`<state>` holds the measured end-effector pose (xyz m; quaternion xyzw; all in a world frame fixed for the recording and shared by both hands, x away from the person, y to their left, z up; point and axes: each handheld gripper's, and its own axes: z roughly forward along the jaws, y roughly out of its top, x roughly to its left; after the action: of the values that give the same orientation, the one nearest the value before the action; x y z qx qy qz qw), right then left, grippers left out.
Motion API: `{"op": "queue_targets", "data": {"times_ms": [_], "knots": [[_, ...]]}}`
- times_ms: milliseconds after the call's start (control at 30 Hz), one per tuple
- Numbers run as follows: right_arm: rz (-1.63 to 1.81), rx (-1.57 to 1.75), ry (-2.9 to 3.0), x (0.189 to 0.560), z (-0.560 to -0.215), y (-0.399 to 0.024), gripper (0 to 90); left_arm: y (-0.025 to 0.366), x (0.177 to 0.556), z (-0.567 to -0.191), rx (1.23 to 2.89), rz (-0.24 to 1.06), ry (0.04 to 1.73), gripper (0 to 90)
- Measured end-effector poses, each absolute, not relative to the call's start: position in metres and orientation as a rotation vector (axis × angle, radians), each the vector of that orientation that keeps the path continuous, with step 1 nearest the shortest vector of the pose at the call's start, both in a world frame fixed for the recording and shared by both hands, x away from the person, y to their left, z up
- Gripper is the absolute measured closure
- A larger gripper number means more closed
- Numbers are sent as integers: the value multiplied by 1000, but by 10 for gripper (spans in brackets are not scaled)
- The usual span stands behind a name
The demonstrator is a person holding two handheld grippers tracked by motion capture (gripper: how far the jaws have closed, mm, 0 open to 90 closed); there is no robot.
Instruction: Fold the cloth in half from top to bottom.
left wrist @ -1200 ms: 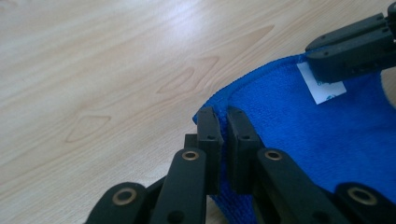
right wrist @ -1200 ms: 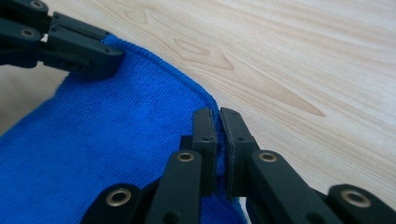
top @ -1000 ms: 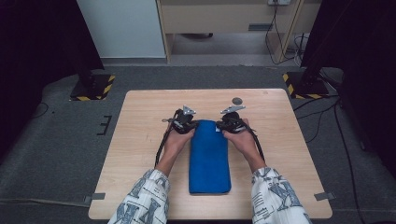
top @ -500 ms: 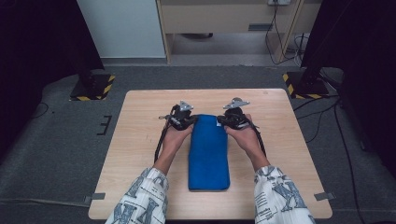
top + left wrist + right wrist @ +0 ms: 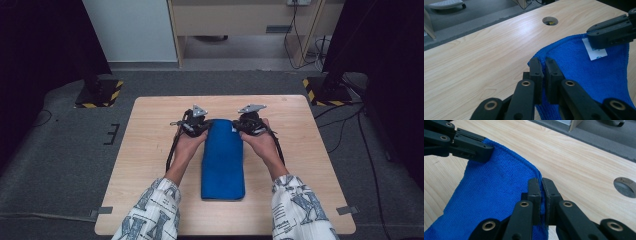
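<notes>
Two grippers meet at the far end of a blue towel [image 5: 223, 160], and we see each one clenched on a corner of it. Our left gripper [image 5: 196, 126] has its jaws pressed together on the far left corner; in the left gripper view the hemmed edge of the towel [image 5: 586, 75] curls up between the left gripper's [image 5: 543, 65] black pads. Our right gripper [image 5: 248, 125] pinches the far right corner, and in the right gripper view the cloth [image 5: 496, 195] is squeezed between the right gripper's [image 5: 541, 185] closed jaws, with the rolled hem running across to the other gripper [image 5: 471, 145] at the upper left. A white label [image 5: 594, 51] sits on the towel just under the right gripper's jaw in the left gripper view.

We see the towel folded into a long strip lying down the middle of the worktop [image 5: 150, 165], its near end flat and its far end lifted at the two held corners. Its long sides run straight toward the person's sleeves [image 5: 150, 215]. Bare wood lies open on both sides of the towel, wider toward the left and right edges of the worktop, and a clear band remains between the grippers and the far edge. A round cable hole [image 5: 550, 21] sits in the wood beyond the grippers, apart from the towel.
</notes>
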<state>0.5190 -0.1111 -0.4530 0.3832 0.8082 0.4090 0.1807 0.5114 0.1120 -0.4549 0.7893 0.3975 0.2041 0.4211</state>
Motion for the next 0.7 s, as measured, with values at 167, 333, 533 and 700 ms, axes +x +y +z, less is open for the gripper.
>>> {"op": "queue_targets", "data": {"times_ms": [167,333,533,700], "knots": [[1157,1074,2280,522,-447,-108,861,116,513,-452,1967,518,1006,852],[1174,1079,2262,525,-442,-108,861,115,516,-445,1961,520,997,852],[1177,1067,2246,527,-434,-107,860,115,518,-440,1952,525,988,852],[1172,1066,2253,528,-435,-108,860,114,518,-440,1962,527,984,852]]}}
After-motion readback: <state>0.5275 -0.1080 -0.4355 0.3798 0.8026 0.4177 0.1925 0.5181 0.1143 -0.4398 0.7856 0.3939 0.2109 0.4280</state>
